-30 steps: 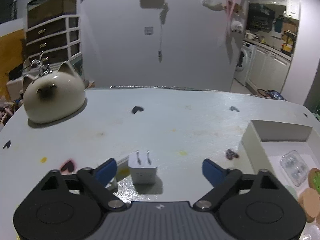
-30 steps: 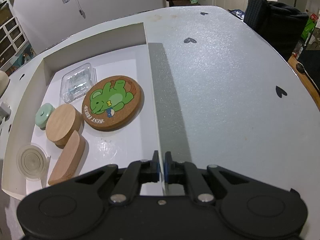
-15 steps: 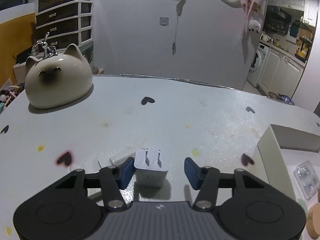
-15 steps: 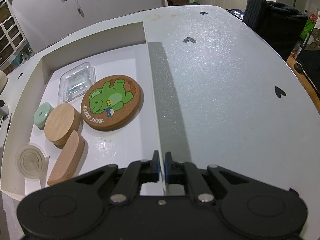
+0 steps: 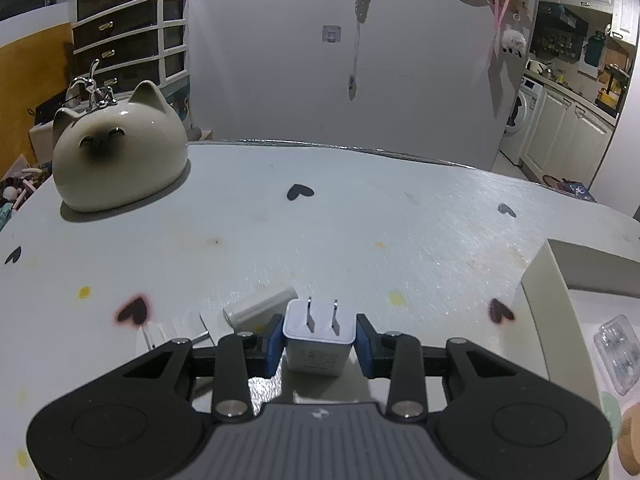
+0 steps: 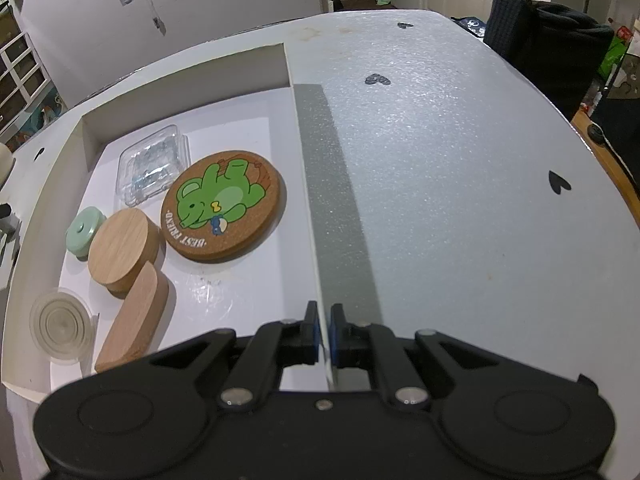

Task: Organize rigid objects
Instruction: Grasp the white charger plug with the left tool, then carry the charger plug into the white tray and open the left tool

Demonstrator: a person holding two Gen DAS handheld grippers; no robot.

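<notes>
Both tongs grip: left (image 5: 319, 342) charger (image 5: 318, 338), right (image 6: 325, 334) box wall (image 6: 310, 216).

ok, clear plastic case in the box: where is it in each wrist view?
Left wrist: clear plastic case at the far right edge, low, inside the white box.
Right wrist: same case upper left, at the box's far end, beside the green bear coaster.
Shared landmark: the white box's wall, visible in both views.
</notes>
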